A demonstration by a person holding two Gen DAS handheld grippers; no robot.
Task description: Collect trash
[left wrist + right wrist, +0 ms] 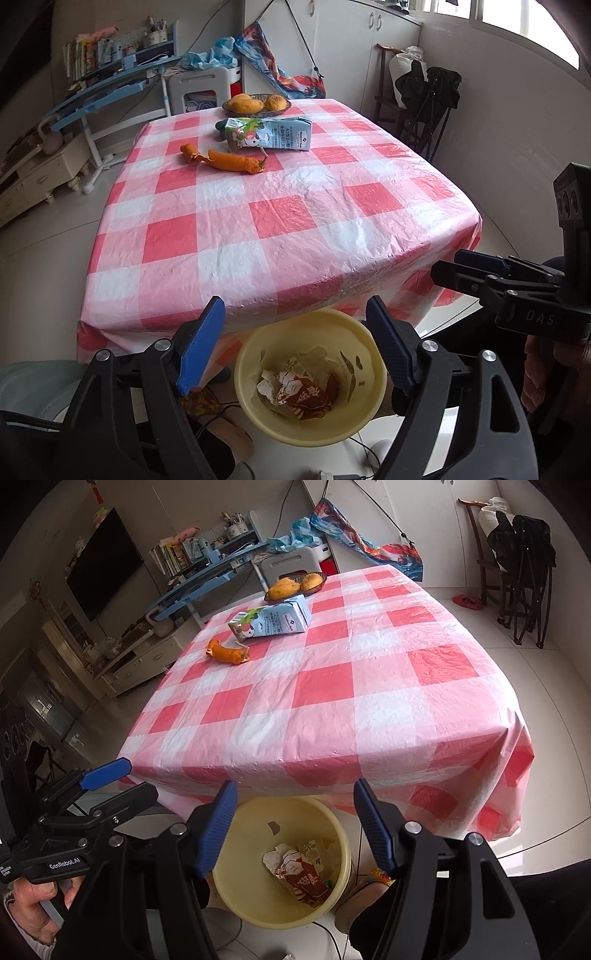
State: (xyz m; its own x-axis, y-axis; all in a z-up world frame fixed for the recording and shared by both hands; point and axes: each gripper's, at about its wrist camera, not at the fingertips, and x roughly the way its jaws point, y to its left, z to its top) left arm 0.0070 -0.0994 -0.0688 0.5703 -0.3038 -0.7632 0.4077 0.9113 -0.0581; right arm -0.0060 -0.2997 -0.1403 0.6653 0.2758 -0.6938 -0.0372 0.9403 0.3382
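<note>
The checked worktop (280, 221) fills the frame centre. The yellow bin (310, 424) sits at lower centre and contains crumpled wrappers (299, 391). Milk carton (269, 133) and orange peel (229, 162) lie upper centre. Left gripper (295, 347) and right gripper (291, 830): fingers spread, empty, above the bin.

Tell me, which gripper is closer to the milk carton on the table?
Hard to call; neither clearly. The left gripper and right gripper both hang open over the yellow bin below the near table edge, while the milk carton lies far across, toward the left side.
</note>
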